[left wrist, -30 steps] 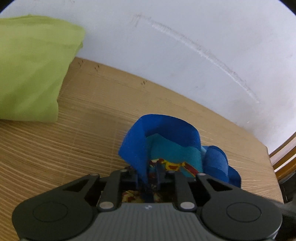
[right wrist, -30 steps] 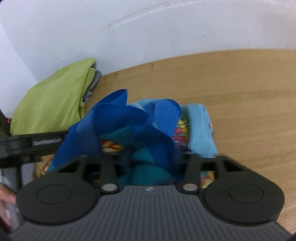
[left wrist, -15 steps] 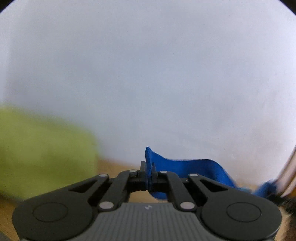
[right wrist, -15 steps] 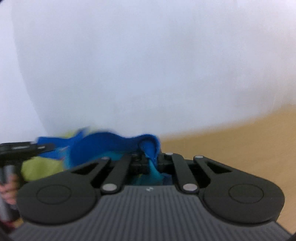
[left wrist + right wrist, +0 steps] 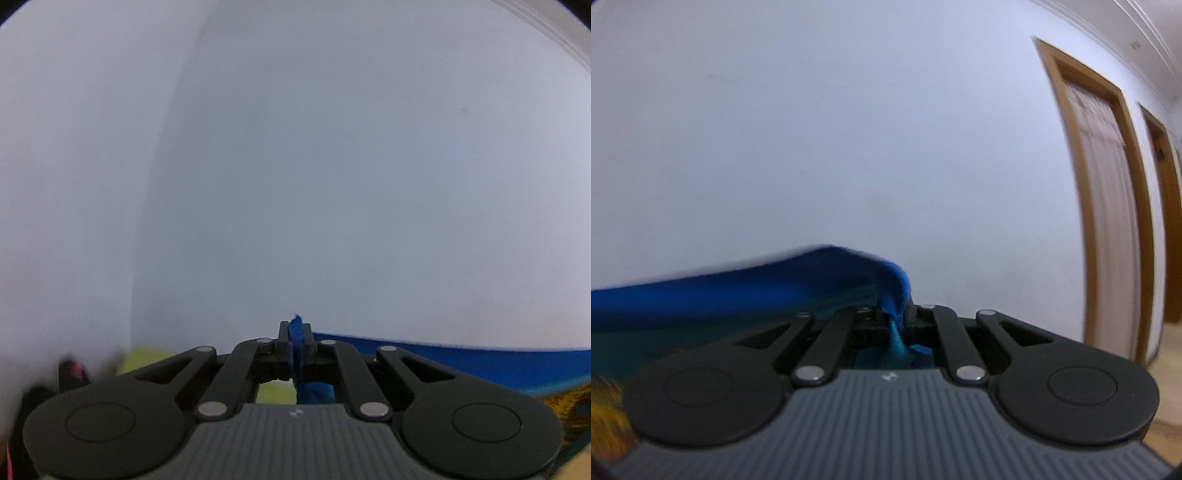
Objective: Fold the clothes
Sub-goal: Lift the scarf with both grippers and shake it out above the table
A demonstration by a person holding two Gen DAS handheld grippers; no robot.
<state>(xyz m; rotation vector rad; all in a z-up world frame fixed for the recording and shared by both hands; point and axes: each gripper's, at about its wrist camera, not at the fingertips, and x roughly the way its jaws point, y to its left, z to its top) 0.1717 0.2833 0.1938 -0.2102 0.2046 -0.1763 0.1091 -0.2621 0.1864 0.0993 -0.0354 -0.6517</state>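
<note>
both cameras now face bare white wall [image 5: 332,166]; a second ago they looked down on the woven straw-coloured mat, which has dropped out of sight, and half a second ago its edge could still be seen in the right wrist view. the one royal-blue cloth garment with teal and yellow print [image 5: 461,360] has gone from a crumpled heap on the mat to a band pulled out between the two tools, lifted in front of the wall. the left gripper [image 5: 295,341] is clamped on a blue edge that pokes up between its fingers, the cloth running off to the right. the right gripper [image 5: 895,317] is clamped on another blue edge, the garment [image 5: 720,295] trailing off to the left. one blurred patch of lime-green folded fabric [image 5: 147,360] shows low behind the left tool, much less of it than before. two brown wooden door frames [image 5: 1108,221] stand at the right of the right wrist view, new to sight. count: two grippers, one garment held, one green patch.
</note>
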